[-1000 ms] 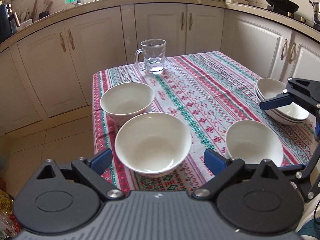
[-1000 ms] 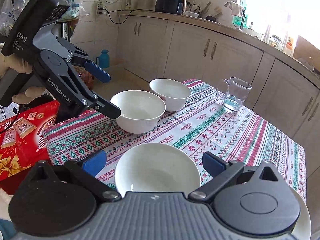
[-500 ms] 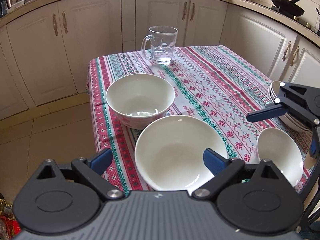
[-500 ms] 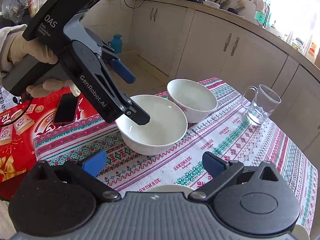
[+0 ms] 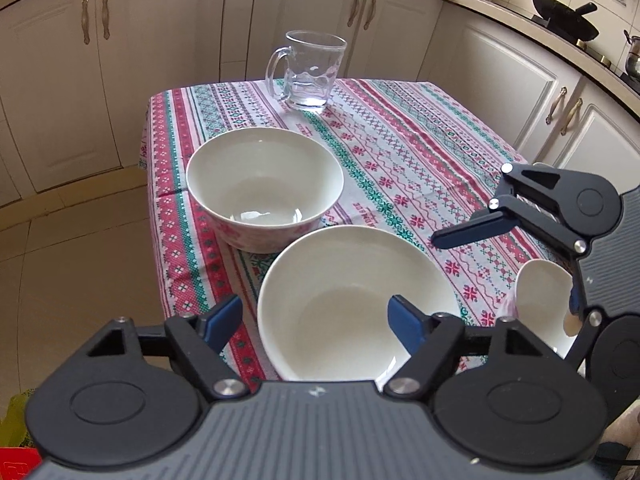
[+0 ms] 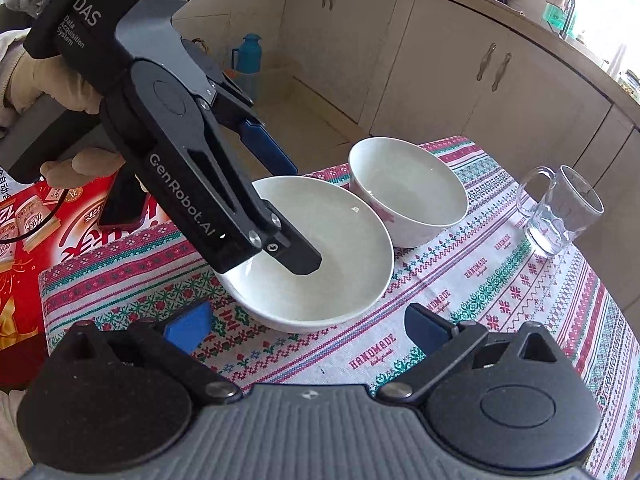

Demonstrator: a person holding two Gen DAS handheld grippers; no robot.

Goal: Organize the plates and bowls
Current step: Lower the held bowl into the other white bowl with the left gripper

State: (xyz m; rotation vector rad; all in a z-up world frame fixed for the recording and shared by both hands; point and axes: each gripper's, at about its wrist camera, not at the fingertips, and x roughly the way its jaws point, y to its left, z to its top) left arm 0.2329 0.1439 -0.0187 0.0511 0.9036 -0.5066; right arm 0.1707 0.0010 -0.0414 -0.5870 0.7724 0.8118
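A red printed box (image 6: 76, 232) with a dark phone (image 6: 122, 210) on it lies past the left edge of the tabletop (image 5: 420, 152), which wears a woven cloth striped in red, green and white. A gloved hand (image 6: 60, 92) grips the black plastic left gripper (image 6: 294, 216). Its jaws are closing astride the rim of the near bowl (image 6: 340, 276): one finger (image 6: 298, 254) reaches down inside the smooth white ceramic, the blue-padded other sits outside the wall behind it. Whether the pads press on the rim yet cannot be told.

In the left wrist view that same near bowl (image 5: 344, 300) is wide and shallow, glossy, and it lies between the fingers of the left gripper (image 5: 316, 318). Just behind it stands a deeper round bowl (image 5: 264, 180) with a faint pink pattern on its outer wall; the two are close, perhaps touching. Farther back, a clear glass mug (image 5: 310, 70) with a handle stands upright near the far edge.

To the right, the right gripper (image 5: 504, 264) hangs with its fingers wide apart over a small white bowl (image 5: 540, 292), one blue finger above the cloth, the other beside that bowl's rim, holding nothing.
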